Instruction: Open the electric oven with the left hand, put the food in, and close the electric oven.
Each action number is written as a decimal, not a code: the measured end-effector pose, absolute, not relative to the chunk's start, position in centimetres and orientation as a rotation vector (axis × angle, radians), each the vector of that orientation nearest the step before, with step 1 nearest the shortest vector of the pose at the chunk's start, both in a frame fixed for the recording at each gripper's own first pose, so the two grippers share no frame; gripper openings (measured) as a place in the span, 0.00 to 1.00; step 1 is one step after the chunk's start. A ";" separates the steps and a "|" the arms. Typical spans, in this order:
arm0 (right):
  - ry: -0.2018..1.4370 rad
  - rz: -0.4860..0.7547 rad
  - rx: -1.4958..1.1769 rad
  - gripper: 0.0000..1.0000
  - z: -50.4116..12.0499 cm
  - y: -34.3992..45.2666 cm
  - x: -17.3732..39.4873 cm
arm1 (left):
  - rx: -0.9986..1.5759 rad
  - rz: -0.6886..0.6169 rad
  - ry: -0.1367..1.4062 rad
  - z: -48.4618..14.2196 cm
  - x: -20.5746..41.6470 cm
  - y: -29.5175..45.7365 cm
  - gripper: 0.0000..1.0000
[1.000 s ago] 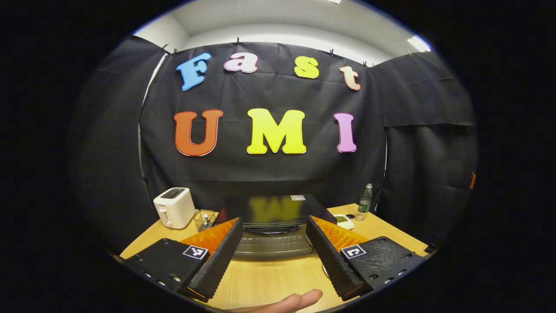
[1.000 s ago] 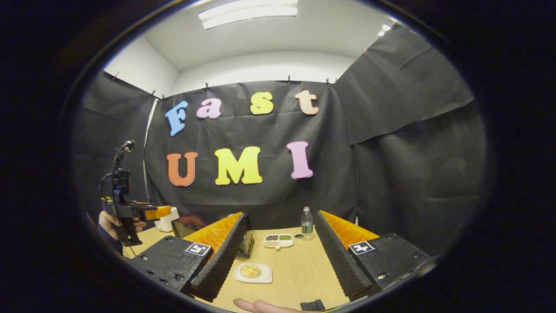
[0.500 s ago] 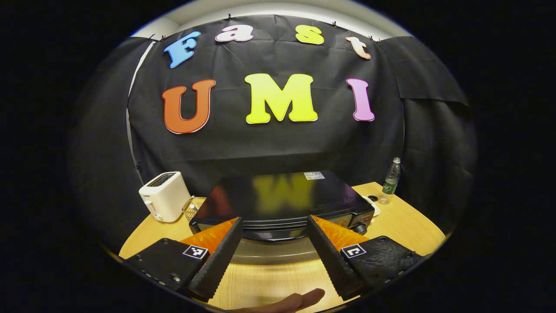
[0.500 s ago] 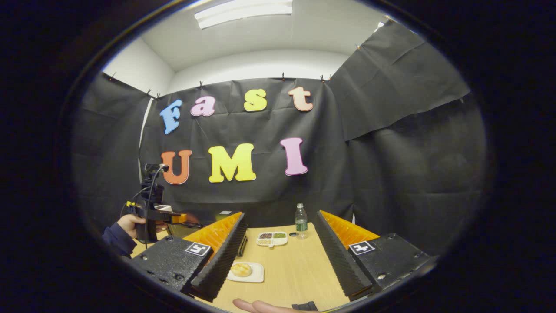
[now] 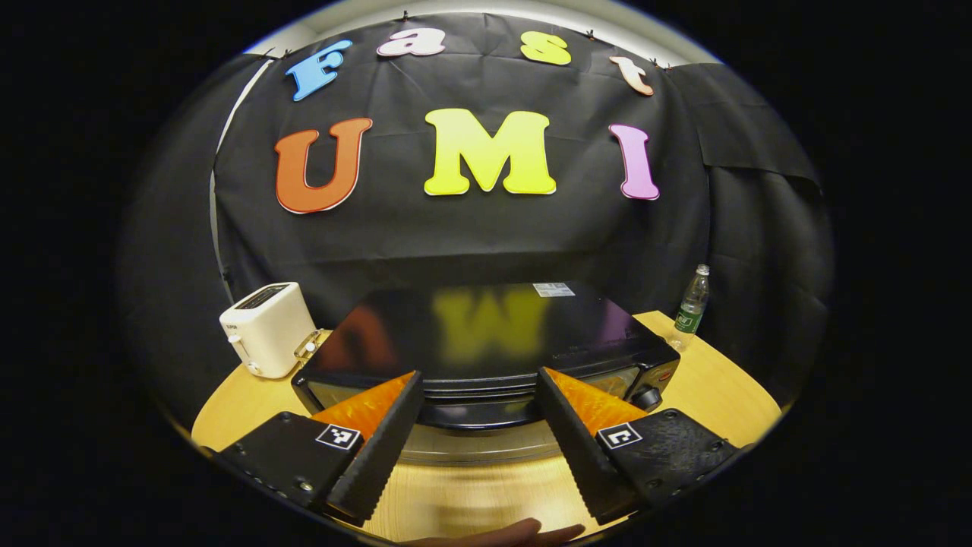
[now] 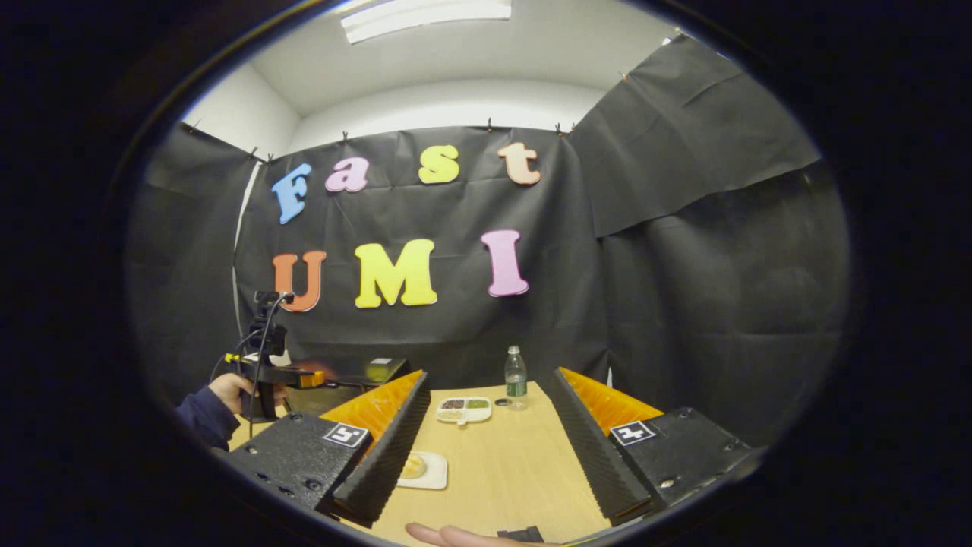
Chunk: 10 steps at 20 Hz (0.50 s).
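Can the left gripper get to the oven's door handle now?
Probably yes. The left gripper has its jaws open, straddling the oven front, with the handle right between them and nothing in between.

A light wooden table [image 5: 714, 387] is topped by a black electric oven [image 5: 486, 342], flanked by a white toaster [image 5: 266, 339] and a clear plastic bottle [image 5: 692, 308].

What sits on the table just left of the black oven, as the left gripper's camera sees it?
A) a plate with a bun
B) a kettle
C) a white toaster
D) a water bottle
C: a white toaster stands left of the oven; the water bottle stands off to its right.
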State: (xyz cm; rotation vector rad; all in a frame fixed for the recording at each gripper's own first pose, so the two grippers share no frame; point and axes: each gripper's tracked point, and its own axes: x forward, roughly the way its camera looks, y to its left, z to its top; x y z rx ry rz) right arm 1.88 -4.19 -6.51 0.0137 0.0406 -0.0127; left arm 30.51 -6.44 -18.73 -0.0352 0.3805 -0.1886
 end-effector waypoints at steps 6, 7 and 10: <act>0.033 -0.007 0.005 0.98 -6.2 -4.0 1.1 | -0.052 -0.171 0.399 -19.0 29.1 -6.5 0.99; 0.031 -0.003 0.005 0.98 -6.2 -3.8 0.9 | -0.048 -0.172 0.399 -19.0 28.7 -6.5 0.99; 0.031 0.003 -0.001 0.98 -6.3 -3.6 0.6 | -0.047 -0.172 0.401 -19.3 27.1 -6.4 0.99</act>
